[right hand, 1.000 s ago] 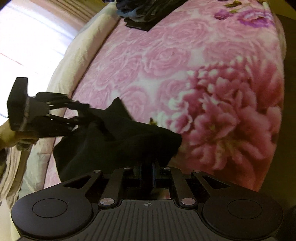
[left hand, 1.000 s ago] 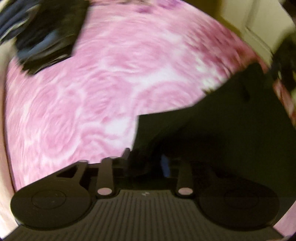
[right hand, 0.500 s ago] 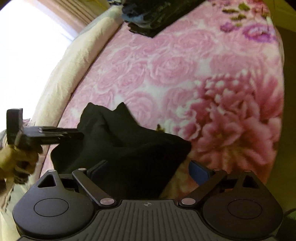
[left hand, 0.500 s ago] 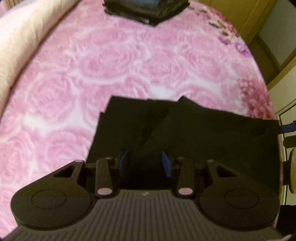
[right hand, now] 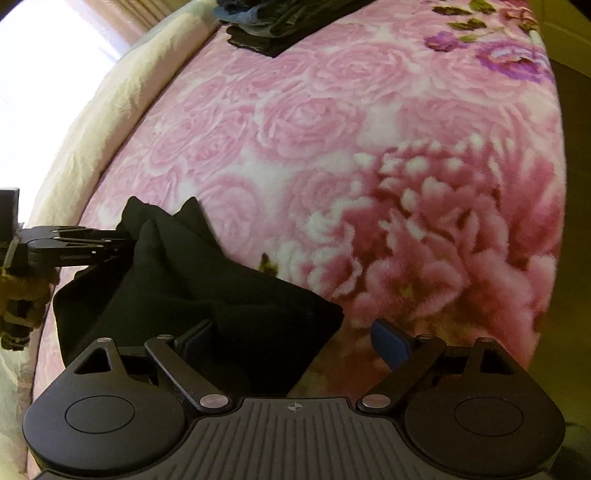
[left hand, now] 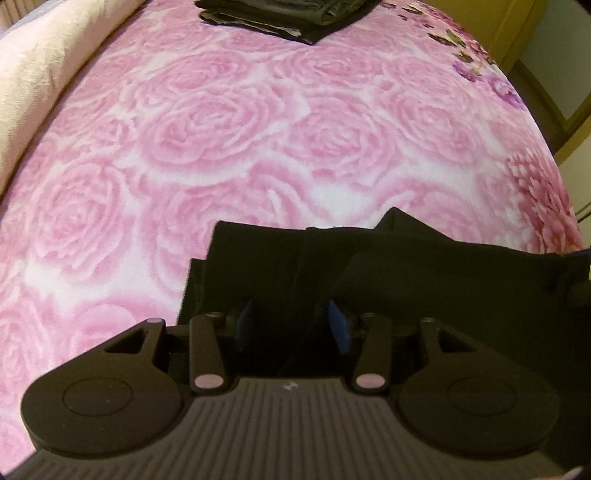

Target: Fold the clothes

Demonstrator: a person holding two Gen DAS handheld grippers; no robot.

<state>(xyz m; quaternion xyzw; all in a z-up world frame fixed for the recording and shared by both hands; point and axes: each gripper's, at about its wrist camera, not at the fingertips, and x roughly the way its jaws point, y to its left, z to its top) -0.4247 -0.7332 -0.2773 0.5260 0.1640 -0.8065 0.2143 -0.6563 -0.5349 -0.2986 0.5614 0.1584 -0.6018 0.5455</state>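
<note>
— What is seen, from the largest thing down?

— Most of both views is filled by a pink fleece blanket printed with roses (left hand: 258, 129). Along the left edge of the frame it is bordered by a cream quilted cover (left hand: 33, 74).

— And the task's thing?

— A black cloth garment (left hand: 443, 280) is spread on the blanket in the lower middle and lower right of the left wrist view. In the right wrist view it is found at lower left, bunched into two peaks.

— Is anything else laid out?

— A stack of folded dark clothes (left hand: 288, 14) is seen at the top centre, well apart from the black garment.

— How are the tongs set?

— The left gripper (left hand: 291, 321) is partly closed, with black cloth gathered between its blue pads. In the right wrist view the cloth is seen lifted up to its tips, so the garment is taken to be gripped. It is carried by a gloved hand (right hand: 22, 295) at the left edge.

— And the other?

— The right gripper (right hand: 291, 339) is spread wide, though its jaws are closing. A corner of the garment is lodged between them, nearer the left pad, and it is not pressed by either pad.
</note>
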